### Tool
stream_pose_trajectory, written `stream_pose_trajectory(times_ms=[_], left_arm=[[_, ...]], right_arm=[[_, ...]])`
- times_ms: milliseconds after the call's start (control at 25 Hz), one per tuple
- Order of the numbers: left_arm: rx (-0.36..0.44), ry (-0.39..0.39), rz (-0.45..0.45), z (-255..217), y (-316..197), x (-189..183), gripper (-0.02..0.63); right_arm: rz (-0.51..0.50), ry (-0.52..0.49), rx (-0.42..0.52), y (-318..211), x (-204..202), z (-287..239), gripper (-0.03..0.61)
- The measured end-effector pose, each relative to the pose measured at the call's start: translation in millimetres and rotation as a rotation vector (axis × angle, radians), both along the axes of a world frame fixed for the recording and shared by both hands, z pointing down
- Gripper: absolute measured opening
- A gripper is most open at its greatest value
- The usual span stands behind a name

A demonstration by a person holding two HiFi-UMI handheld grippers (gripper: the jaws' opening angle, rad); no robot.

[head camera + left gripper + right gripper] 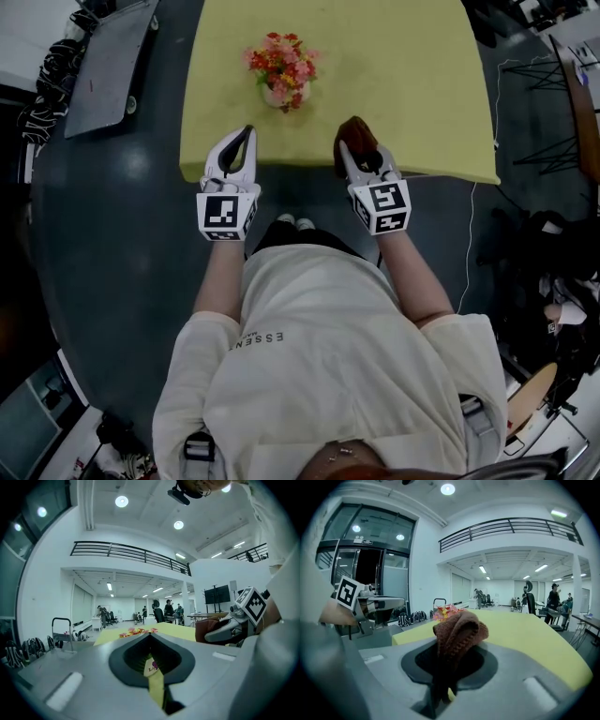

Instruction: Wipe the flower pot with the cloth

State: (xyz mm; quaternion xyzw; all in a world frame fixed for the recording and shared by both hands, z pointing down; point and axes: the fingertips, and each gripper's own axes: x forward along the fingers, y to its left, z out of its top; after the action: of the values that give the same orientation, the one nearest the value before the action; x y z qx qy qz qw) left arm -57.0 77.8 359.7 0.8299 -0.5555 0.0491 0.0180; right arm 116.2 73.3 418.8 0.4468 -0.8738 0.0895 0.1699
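1. Nearest the person, the left grey and white plastic tool with a black and white marker cube [247,133] is hanging over the near edge of the flat yellow-green bench [412,94]. Its two jaws are pressing tight together, and they are holding nothing.
2. Near it, the right grey and white plastic tool [357,156] is squeezing shut on the brown knitted cloth [355,134]. The cloth is looking soft and bumpy. It is bunching into a loose lump that is poking out past the jaws.
3. The right tool seems to be pinching only a fold of the cloth. So the cloth could be slipping out once it is rubbing hard on something.
4. The bench top is looking smooth and plain. A light thing could be sliding on it when pushed.
5. Farther in on the bench, the small round pale pink flower pot [281,95] is sitting upright. It is ahead of the gap between the two tools and well apart from both. Nothing is touching it.
6. The pot is looking small and light, and a big bunch of red, pink and orange flowers [281,61] is making it top-heavy. If the cloth is pushing on one side while nothing is holding the other, the pot could be tipping over or sliding away.
7. The flowers are looking thin and floppy. A hard tool coming in too high could be bending them or knocking them off.
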Motion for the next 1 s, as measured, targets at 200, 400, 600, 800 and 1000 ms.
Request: stream_pose_trajectory(times_ms=[200,400,600,800,1000], left_arm=[[-0.002,0.016,0.018,-13.3,0.4,-6.6,0.015],[-0.02,0.046,0.002,-18.8,-2.5,-18.3,0.015],[-0.004,-0.006,0.006,-16.5,-3.4,-18.6,0.015],[-0.022,0.011,0.001,-12.7,-1.0,-19.8,0.015],[-0.054,0.023,0.003,-10.2,-5.0,-16.6,0.015]], right_arm=[[0.045,-0.028,-0.021,0.5,-2.5,-5.9,0.057],[0.039,-0.016,-0.001,-4.7,-12.7,-15.9,0.055],[0.051,-0.009,-0.007,-4.4,-11.9,-18.2,0.054],[0.058,-0.041,-0.006,-5.3,-13.7,-27.5,0.054],[0.047,-0.055,0.013,-9.2,-20.0,-40.6,0.054]])
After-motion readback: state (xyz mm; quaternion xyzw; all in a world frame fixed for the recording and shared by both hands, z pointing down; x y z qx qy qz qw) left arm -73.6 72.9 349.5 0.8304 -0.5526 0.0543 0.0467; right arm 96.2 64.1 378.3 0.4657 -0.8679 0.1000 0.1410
